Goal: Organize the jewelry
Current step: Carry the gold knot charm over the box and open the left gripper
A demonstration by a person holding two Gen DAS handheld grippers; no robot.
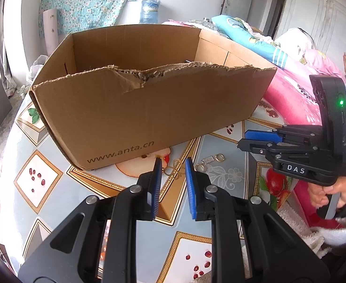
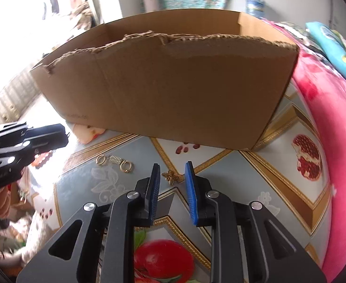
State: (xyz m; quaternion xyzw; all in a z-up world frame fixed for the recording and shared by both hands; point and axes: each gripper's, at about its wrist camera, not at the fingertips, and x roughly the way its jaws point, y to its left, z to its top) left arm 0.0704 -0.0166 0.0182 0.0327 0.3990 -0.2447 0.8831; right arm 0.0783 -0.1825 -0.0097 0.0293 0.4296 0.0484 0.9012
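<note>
Looking along both tools, I see my left gripper (image 1: 173, 166) slightly parted above a gold chain (image 1: 174, 171), untouched; my right gripper (image 2: 172, 171) slightly parted, gold flower charm (image 2: 171, 176) lying between, unpinched, near the cardboard box (image 2: 173, 89).

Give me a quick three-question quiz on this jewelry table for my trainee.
1. True or false: the cardboard box lies on its side.
2. How many gold rings lie beside the spring?
3. The right gripper is: A) open above the gold flower charm; B) shut on a ring; C) shut on the spring.
Key: 1 false, it stands upright; 2 two; 3 A.
</note>
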